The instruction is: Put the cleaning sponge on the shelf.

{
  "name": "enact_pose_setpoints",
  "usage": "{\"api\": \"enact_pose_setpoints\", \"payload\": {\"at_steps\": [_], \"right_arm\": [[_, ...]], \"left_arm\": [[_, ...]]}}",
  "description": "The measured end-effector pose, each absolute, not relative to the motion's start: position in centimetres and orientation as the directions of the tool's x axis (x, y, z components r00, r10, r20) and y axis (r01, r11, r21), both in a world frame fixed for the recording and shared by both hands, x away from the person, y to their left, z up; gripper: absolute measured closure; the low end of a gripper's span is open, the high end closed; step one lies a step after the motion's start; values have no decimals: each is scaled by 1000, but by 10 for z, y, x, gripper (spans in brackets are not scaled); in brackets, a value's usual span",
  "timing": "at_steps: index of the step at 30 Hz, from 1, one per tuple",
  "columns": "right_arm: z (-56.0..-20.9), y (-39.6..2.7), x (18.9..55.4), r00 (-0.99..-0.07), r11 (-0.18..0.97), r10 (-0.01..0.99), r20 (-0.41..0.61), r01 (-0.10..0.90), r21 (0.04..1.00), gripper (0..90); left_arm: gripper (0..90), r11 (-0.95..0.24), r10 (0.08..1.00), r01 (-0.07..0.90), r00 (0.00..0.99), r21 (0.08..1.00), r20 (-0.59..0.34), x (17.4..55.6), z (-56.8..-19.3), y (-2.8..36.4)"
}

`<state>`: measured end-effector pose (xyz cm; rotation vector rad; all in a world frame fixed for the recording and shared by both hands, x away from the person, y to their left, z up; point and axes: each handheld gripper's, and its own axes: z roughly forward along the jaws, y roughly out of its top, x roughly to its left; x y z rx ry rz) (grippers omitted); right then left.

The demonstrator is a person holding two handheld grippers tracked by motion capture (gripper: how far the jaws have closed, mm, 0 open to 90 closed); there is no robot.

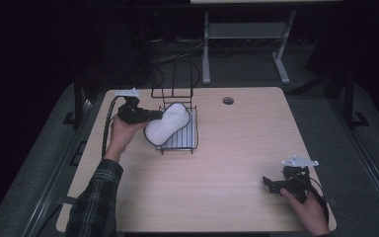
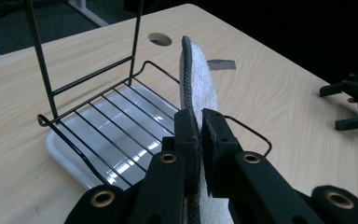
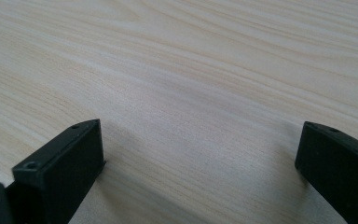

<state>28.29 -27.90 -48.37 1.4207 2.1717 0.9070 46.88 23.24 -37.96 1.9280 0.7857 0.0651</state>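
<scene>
High view: the left gripper [image 1: 150, 116] clamps a white insole [image 1: 167, 124] (dark-edged) on edge over the wire rack [image 1: 190, 140] — not yet set down — while the right gripper [image 1: 272, 184] gapes empty.

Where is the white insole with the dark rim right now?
High view, left of centre: the white insole is clamped in the left gripper over the black wire rack.

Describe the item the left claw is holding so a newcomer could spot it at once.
On the wooden table, find the black wire rack at back left. Over its front edge the left claw pinches a white cloth pad, dark-trimmed: the one soft item there.
</scene>
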Motion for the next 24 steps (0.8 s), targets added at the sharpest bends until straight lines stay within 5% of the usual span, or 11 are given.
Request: {"api": "enact_pose_setpoints", "payload": {"at_steps": [24], "right_arm": [[-484, -279, 283, -410, 276, 912, 26, 659, 699, 6]], "left_arm": [[832, -290, 574, 547, 756, 785, -314, 496, -405, 218]]}}
